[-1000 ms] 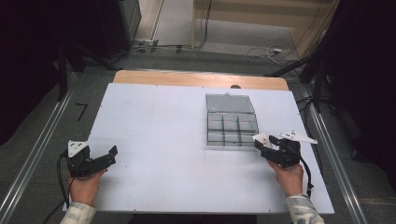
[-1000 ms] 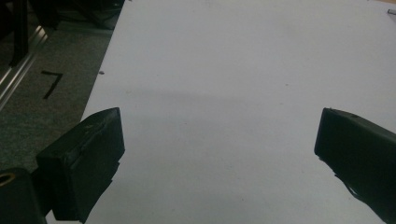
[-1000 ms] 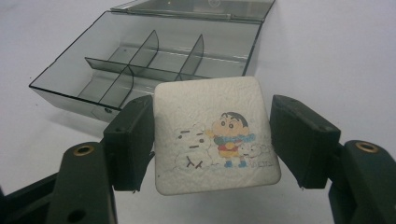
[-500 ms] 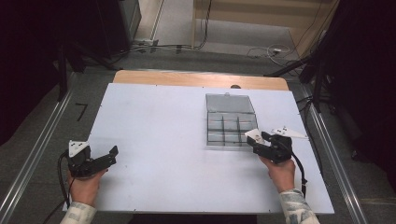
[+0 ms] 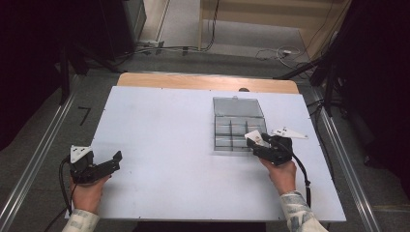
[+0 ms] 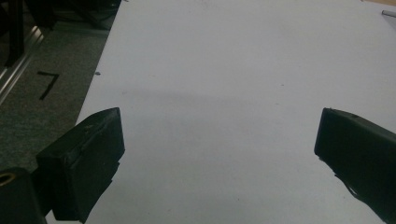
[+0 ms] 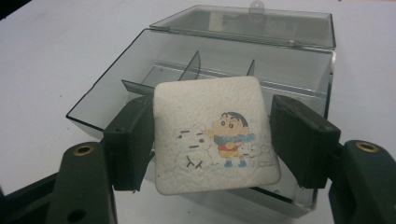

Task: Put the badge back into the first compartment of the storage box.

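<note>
A clear plastic compartment box (image 5: 237, 126) (image 7: 205, 84) lies open at the right middle of the white table, its lid folded back flat. My right gripper (image 5: 257, 145) (image 7: 212, 140) is shut on a white square pad with a cartoon print (image 7: 212, 135) (image 5: 255, 137), held by its two side edges just at the box's near right corner. My left gripper (image 5: 109, 162) (image 6: 219, 140) rests open at the table's near left edge with nothing between its fingers.
The white table top (image 5: 169, 145) lies on a wooden board (image 5: 203, 82) that shows at the far edge. Metal rails (image 5: 38, 159) run along both sides. Cables (image 5: 270, 53) lie on the floor beyond.
My right gripper has carried the white pad leftward, from right of the box to its near right corner. The left gripper has stayed put.
</note>
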Motion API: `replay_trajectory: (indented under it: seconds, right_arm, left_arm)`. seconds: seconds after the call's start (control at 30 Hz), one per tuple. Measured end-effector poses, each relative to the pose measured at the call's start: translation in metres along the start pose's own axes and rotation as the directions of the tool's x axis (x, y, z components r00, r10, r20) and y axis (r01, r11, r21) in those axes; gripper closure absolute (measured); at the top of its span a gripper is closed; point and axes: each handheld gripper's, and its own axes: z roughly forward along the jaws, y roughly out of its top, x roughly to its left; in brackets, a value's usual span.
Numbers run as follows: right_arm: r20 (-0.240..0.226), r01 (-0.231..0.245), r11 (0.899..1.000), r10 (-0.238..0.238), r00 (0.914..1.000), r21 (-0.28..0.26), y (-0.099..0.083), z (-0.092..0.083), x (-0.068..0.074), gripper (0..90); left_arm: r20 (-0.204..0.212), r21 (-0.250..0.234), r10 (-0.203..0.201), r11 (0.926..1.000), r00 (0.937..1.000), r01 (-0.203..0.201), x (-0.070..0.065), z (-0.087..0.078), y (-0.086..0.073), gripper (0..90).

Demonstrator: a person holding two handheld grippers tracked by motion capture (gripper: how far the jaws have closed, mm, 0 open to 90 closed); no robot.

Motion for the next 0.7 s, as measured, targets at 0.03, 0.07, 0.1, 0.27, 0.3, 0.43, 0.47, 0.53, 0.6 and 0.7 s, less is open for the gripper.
replay_trajectory:
  seconds: [0.03, 0.07, 0.1, 0.27, 0.3, 0.43, 0.47, 0.53, 0.6, 0.7]
  right_arm:
    - [-0.002, 0.000, 1.000, 0.000, 1.0000, 0.000, 0.000, 0.001, 0.001, 31.0]
    - [-0.004, 0.001, 1.000, -0.001, 1.0000, 0.001, 0.001, 0.003, 0.002, 31.0]
    - [-0.005, 0.000, 1.000, 0.000, 1.0000, 0.001, 0.001, 0.004, 0.003, 31.0]
    - [-0.009, 0.000, 1.000, 0.000, 1.0000, 0.006, 0.003, 0.011, 0.007, 31.0]
    - [-0.009, 0.002, 1.000, -0.002, 1.0000, 0.006, 0.004, 0.012, 0.008, 31.0]
    - [-0.016, 0.002, 1.000, -0.002, 0.9999, 0.008, 0.005, 0.017, 0.011, 31.0]
    - [-0.013, 0.003, 1.000, -0.002, 0.9999, 0.010, 0.006, 0.018, 0.012, 31.0]
    - [-0.012, 0.005, 1.000, -0.004, 0.9999, 0.013, 0.006, 0.021, 0.013, 31.0]
    - [-0.012, 0.006, 1.000, -0.006, 0.9999, 0.013, 0.008, 0.024, 0.015, 31.0]
    - [-0.014, 0.002, 1.000, -0.002, 0.9999, 0.010, 0.009, 0.025, 0.016, 31.0]
  left_arm:
    - [0.000, 0.002, 0.002, 1.0000, 1.0000, -0.002, 0.000, 0.000, 0.000, 1.7]
    - [0.002, 0.001, 0.002, 1.0000, 1.0000, -0.002, 0.000, 0.000, 0.000, 1.7]
    - [0.002, 0.002, 0.003, 1.0000, 1.0000, -0.003, 0.000, 0.000, 0.000, 1.7]
    - [0.003, 0.002, 0.003, 1.0000, 1.0000, -0.003, 0.000, 0.000, 0.000, 1.7]
    - [0.003, 0.001, 0.004, 1.0000, 1.0000, -0.004, 0.000, 0.000, 0.000, 1.7]
    - [0.004, 0.001, 0.002, 1.0000, 1.0000, -0.002, 0.000, 0.000, 0.000, 1.7]
    - [0.004, 0.001, 0.002, 1.0000, 1.0000, -0.002, 0.000, -0.001, 0.000, 1.7]
    - [0.004, 0.001, 0.002, 1.0000, 1.0000, -0.002, 0.000, -0.001, 0.000, 1.7]
    - [0.005, 0.000, 0.002, 1.0000, 1.0000, -0.002, 0.000, -0.001, 0.000, 1.7]
    - [0.004, 0.000, 0.003, 1.0000, 1.0000, -0.003, 0.000, -0.001, 0.000, 1.7]
